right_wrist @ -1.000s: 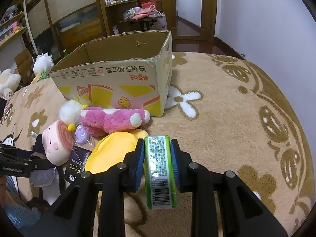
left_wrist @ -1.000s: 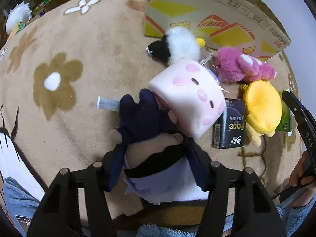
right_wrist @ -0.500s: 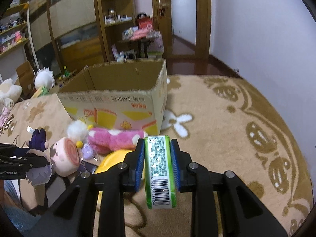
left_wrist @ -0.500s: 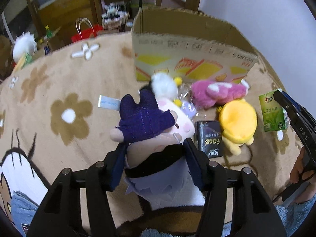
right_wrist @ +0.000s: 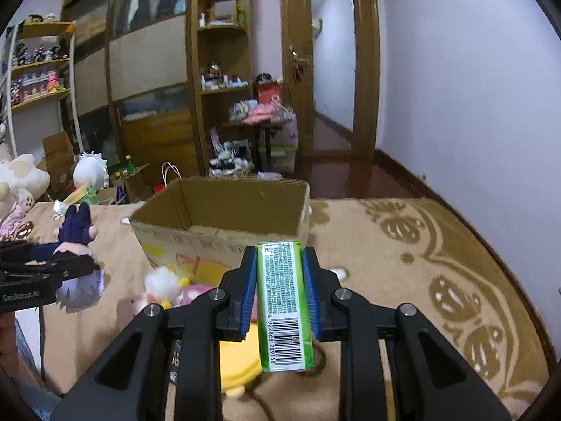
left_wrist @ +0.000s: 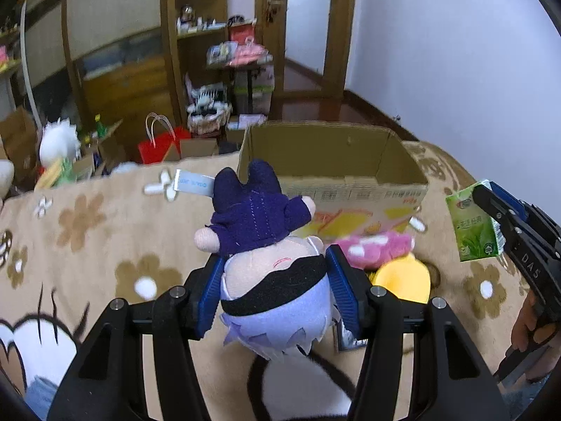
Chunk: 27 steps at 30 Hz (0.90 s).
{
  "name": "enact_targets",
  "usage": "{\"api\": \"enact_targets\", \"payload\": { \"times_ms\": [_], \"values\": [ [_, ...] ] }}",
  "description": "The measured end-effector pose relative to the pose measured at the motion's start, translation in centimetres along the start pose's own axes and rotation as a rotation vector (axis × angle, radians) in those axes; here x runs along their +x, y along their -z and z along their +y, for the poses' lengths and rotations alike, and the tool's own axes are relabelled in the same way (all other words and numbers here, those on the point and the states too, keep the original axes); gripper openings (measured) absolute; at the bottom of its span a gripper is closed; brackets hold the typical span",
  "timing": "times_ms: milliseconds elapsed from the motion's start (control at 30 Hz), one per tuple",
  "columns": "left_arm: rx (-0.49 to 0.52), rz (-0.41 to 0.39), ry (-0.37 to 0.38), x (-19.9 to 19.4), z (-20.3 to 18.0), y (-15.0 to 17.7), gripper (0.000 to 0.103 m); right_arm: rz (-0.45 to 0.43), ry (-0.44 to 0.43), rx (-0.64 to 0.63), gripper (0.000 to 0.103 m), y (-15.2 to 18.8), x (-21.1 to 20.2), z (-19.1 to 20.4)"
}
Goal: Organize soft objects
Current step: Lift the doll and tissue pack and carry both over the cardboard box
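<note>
a tan blanket [right_wrist: 403,245] patterned with brown flowers covers the surface below both grippers; whether a bed or something else lies under it cannot be told. on it stands an open cardboard box [left_wrist: 336,161] with yellow and orange print on its near wall, its top flaps open and its inside showing only bare cardboard from these views.

just in front of the box's near wall lie a pink plush [left_wrist: 378,249] and, touching it on the near side, a yellow plush [left_wrist: 403,277]. in the right wrist view a white fluffy plush [right_wrist: 163,282] sits beside the pink one, and a dark packet [left_wrist: 352,340] is partly hidden under the left gripper.

the left gripper [left_wrist: 275,280] is held above the blanket, its blue fingers [left_wrist: 210,287] pinching a small doll [left_wrist: 270,263] by its pale lilac-haired head; the doll's navy body points away toward the box and a white label sticks out beside it.

the right gripper [right_wrist: 280,280] is also off the blanket, to the right of the left one, its fingers [right_wrist: 308,280] pressed on the sides of a green tissue pack [right_wrist: 284,301], barcode side facing the camera. the pack hangs short of the box's near wall. a hand [left_wrist: 533,333] grips that tool's handle.
</note>
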<state>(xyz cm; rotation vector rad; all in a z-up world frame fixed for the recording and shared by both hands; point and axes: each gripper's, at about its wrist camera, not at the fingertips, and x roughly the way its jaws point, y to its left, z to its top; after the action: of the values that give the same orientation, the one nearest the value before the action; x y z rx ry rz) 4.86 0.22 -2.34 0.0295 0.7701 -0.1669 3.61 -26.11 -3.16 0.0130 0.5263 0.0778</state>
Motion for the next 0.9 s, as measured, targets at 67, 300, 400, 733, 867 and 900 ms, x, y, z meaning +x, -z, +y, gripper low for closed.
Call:
{"api": "enact_targets", "payload": {
  "times_ms": [67, 300, 400, 733, 867, 900],
  "values": [
    [0.002, -0.024, 0.004, -0.2, -0.1, -0.8, 0.056, -0.021, -0.003, -0.020, 0.026, -0.6, 0.0, 0.6],
    [0.022, -0.079, -0.011, 0.1, 0.1, -3.4, 0.056, -0.067, -0.024, -0.048, 0.026, -2.5, 0.4, 1.5],
    [0.030, -0.106, -0.018, 0.5, 0.2, -4.6, 0.056, -0.088, -0.028, -0.050, 0.026, -3.6, 0.9, 1.5],
    [0.088, -0.132, -0.040, 4.3, -0.6, -8.0, 0.056, -0.134, -0.044, -0.041, 0.026, -6.4, 3.7, 1.2],
    [0.084, -0.131, -0.033, 6.1, -0.7, -8.9, 0.056, -0.145, -0.060, -0.047, 0.026, -7.2, 5.1, 1.1],
    [0.085, -0.129, -0.032, 6.6, -0.7, -8.9, 0.056, -0.146, -0.065, -0.045, 0.027, -7.3, 5.5, 1.1]
  ]
}}
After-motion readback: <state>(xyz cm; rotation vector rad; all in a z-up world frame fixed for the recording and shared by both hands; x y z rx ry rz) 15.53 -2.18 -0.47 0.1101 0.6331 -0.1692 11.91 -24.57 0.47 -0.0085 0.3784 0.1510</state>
